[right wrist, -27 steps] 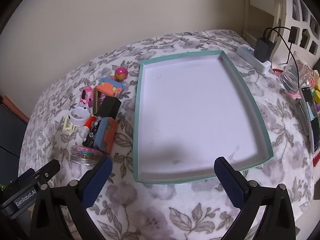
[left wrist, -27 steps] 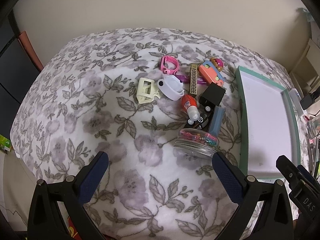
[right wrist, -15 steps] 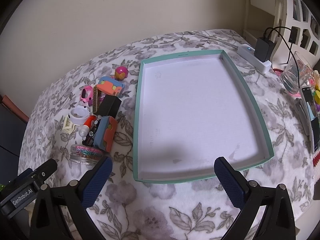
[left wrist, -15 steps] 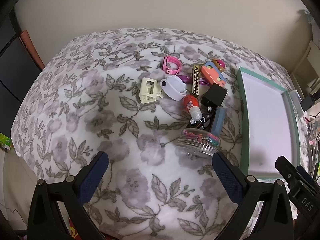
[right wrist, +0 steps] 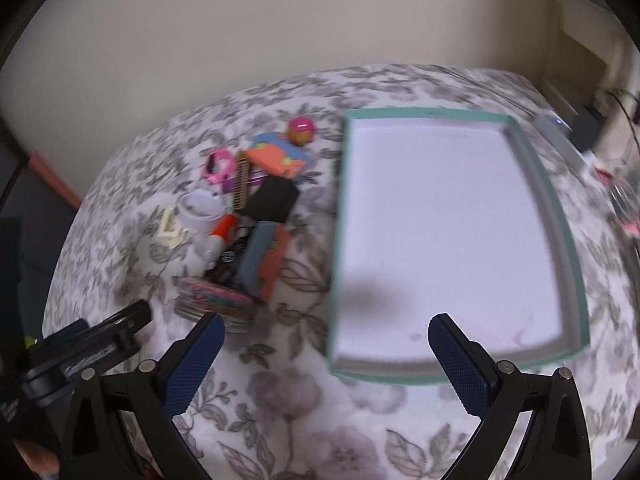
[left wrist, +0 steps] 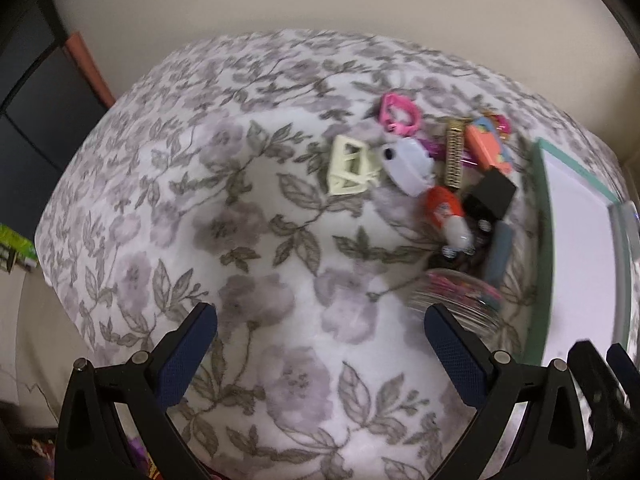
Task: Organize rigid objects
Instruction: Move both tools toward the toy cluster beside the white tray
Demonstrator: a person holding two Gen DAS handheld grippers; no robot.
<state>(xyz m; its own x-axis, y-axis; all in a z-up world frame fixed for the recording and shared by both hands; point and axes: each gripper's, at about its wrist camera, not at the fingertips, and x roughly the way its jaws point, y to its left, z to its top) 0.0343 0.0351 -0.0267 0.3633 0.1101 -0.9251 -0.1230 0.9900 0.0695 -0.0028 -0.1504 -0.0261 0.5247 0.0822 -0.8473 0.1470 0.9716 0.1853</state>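
A pile of small rigid things lies on the floral cloth: a cream clip (left wrist: 347, 167), a white round case (left wrist: 408, 164), an orange glue bottle (left wrist: 444, 212), a black box (left wrist: 490, 196), a pink ring (left wrist: 400, 114) and a clear jar of coloured bits (left wrist: 460, 300). To their right sits an empty teal-rimmed tray (right wrist: 532, 374). My left gripper (left wrist: 320, 322) hangs open above bare cloth, left of the jar. My right gripper (right wrist: 326, 332) is open over the tray's near left corner, with the jar (right wrist: 216, 306) by its left finger.
A power strip with a black plug (right wrist: 576, 132) lies past the tray's far right corner. The cloth-covered surface drops off at its left edge (left wrist: 44, 240). A dark cabinet (left wrist: 24, 120) stands to the left. The left gripper's body (right wrist: 80, 352) shows low left in the right wrist view.
Both views have swung: the pile and tray have slid right in the left wrist view, and the tray has slid right in the right wrist view. Both grippers stayed open and empty.
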